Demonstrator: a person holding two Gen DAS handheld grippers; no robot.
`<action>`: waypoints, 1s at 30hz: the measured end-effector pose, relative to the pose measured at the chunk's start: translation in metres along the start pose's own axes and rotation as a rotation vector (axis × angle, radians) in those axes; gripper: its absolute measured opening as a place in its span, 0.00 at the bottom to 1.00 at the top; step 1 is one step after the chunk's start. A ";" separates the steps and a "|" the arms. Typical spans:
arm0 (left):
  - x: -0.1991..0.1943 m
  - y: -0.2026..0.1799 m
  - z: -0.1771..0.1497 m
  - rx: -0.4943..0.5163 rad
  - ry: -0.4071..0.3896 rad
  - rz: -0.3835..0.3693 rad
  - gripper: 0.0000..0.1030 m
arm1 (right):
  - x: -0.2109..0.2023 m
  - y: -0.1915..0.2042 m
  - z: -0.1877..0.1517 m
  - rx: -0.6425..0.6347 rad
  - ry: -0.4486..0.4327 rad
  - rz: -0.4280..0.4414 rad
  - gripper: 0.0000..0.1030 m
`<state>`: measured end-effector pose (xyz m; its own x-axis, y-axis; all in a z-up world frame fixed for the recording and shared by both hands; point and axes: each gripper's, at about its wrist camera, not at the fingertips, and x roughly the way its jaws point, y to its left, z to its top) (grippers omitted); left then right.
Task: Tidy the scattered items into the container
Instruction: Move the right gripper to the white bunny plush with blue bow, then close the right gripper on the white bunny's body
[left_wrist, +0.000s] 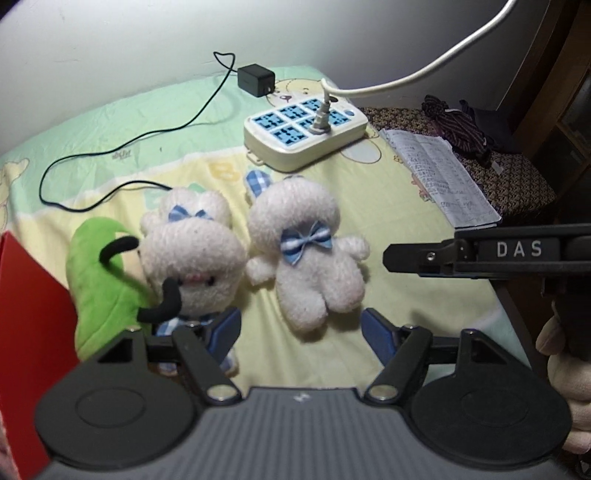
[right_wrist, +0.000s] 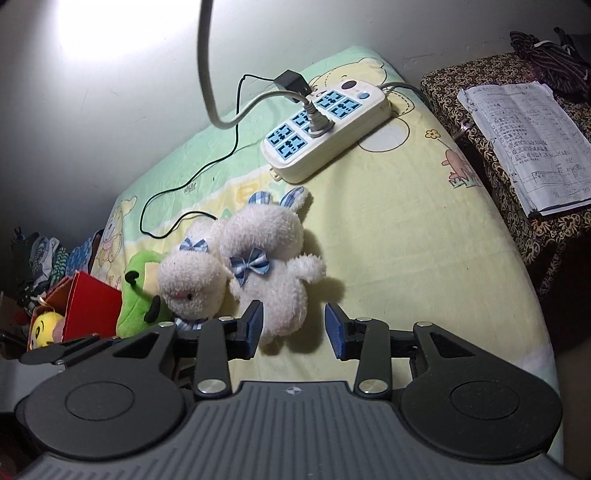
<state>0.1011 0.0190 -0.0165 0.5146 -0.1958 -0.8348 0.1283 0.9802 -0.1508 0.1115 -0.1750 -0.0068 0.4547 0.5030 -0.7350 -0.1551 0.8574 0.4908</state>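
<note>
Two white plush bunnies with blue bows lie side by side on the bed sheet (left_wrist: 388, 192). The left bunny (left_wrist: 192, 258) (right_wrist: 192, 277) leans on a green plush (left_wrist: 99, 273) (right_wrist: 135, 306). The right bunny (left_wrist: 314, 266) (right_wrist: 273, 273) lies flat. My left gripper (left_wrist: 301, 334) is open just above that bunny's feet, its left finger over the left bunny's body. My right gripper (right_wrist: 294, 330) (left_wrist: 391, 258) is open with the right bunny's legs between its pads; the right pad is clear of them. The red container (left_wrist: 22, 295) (right_wrist: 92, 302) stands at the left and holds a yellow plush (right_wrist: 44, 326).
A white power strip (left_wrist: 303, 129) (right_wrist: 325, 125) with a plugged white cable lies behind the toys. A black adapter (left_wrist: 256, 79) trails a thin black cord across the sheet. A notebook (left_wrist: 439, 177) (right_wrist: 524, 147) rests on a patterned surface to the right. A wall runs behind.
</note>
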 end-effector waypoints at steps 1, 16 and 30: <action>0.007 0.000 0.002 0.002 0.002 -0.009 0.72 | 0.003 -0.004 0.004 0.025 -0.002 0.011 0.41; 0.070 0.022 0.024 -0.107 0.058 -0.117 0.79 | 0.066 -0.010 0.036 0.011 0.048 0.121 0.56; 0.072 0.016 0.028 -0.062 0.043 -0.100 0.64 | 0.097 -0.012 0.032 0.081 0.146 0.219 0.52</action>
<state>0.1638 0.0193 -0.0639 0.4652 -0.2923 -0.8356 0.1240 0.9561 -0.2654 0.1854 -0.1394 -0.0694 0.2863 0.6907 -0.6641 -0.1623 0.7181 0.6768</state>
